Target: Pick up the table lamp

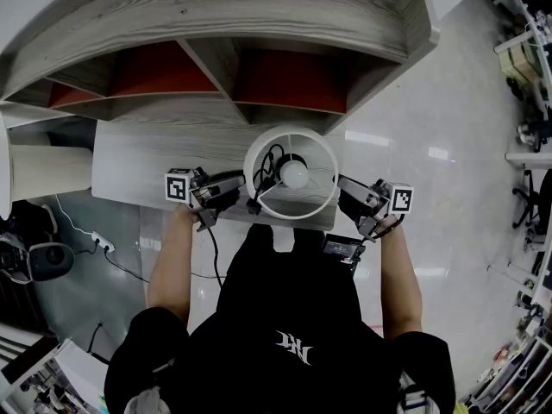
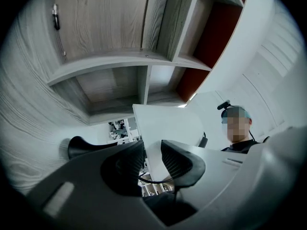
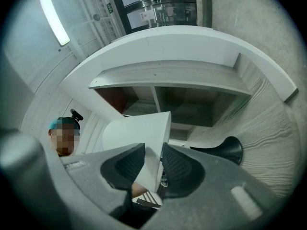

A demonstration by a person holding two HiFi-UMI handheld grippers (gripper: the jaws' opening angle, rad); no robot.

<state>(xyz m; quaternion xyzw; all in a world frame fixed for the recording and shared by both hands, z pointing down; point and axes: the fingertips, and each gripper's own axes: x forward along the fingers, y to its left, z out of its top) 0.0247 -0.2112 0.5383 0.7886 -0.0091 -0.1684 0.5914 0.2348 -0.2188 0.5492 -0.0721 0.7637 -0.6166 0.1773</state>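
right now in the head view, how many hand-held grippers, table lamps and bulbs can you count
hand-held grippers: 2 (left hand-held gripper, right hand-held gripper)
table lamp: 1
bulb: 1
total: 4

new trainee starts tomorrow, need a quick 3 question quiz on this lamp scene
1. True or false: the left gripper and the right gripper each have their jaws clamped on the wall of the lamp shade, one at either side.
2. In the head view, what shows inside the shade? A) a white bulb B) a folded cloth C) a red cup
3. Fill in: the back panels of the shelf unit behind the lamp are coloured ____.

Key: 1 true; 2 A; 3 red
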